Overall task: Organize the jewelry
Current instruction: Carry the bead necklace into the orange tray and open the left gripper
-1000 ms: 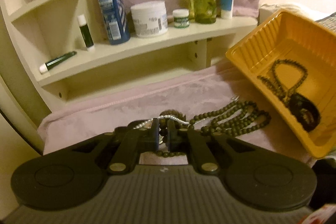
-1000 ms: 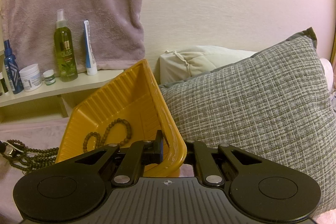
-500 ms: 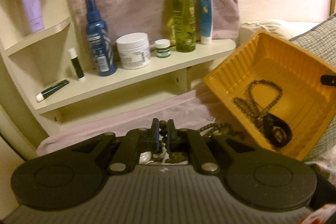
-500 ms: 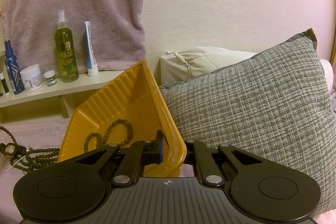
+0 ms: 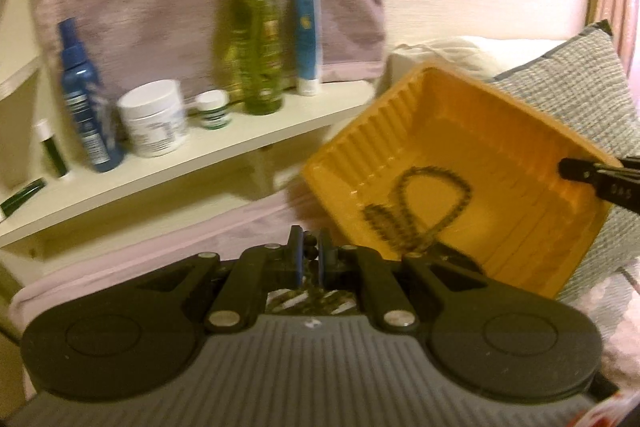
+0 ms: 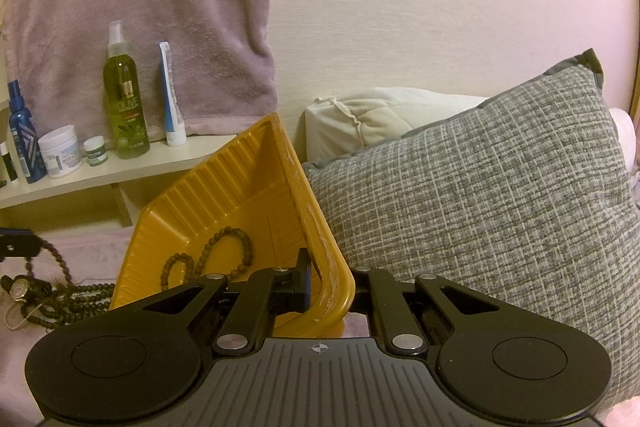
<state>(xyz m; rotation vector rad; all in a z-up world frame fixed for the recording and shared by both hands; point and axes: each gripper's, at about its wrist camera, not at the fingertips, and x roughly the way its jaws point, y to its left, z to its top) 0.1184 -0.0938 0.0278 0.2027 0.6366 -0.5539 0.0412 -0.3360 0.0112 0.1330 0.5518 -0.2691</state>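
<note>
A yellow ribbed tray (image 5: 492, 147) (image 6: 224, 195) is tilted up against a grey pillow, and my right gripper (image 6: 327, 277) is shut on its near rim. That gripper's tip (image 5: 576, 171) also shows at the tray's right edge. A dark beaded bracelet (image 5: 424, 211) (image 6: 226, 251) lies inside the tray, with a dark band beside it. My left gripper (image 5: 309, 249) is shut on a strand of the dark bead necklace (image 6: 60, 301). Part of the necklace hangs from the gripper and part trails on the pink cloth, left of the tray.
A cream shelf (image 5: 224, 151) carries a blue spray bottle (image 5: 82, 99), a white jar (image 5: 154, 117), a green oil bottle (image 5: 258, 47) and a tube. A mauve towel (image 6: 140, 7) hangs behind. The grey pillow (image 6: 480, 207) and a white pillow fill the right.
My left gripper has risen and moved right toward the tray, lifting the bead necklace off the pink cloth. The right gripper and the tray have stayed still.
</note>
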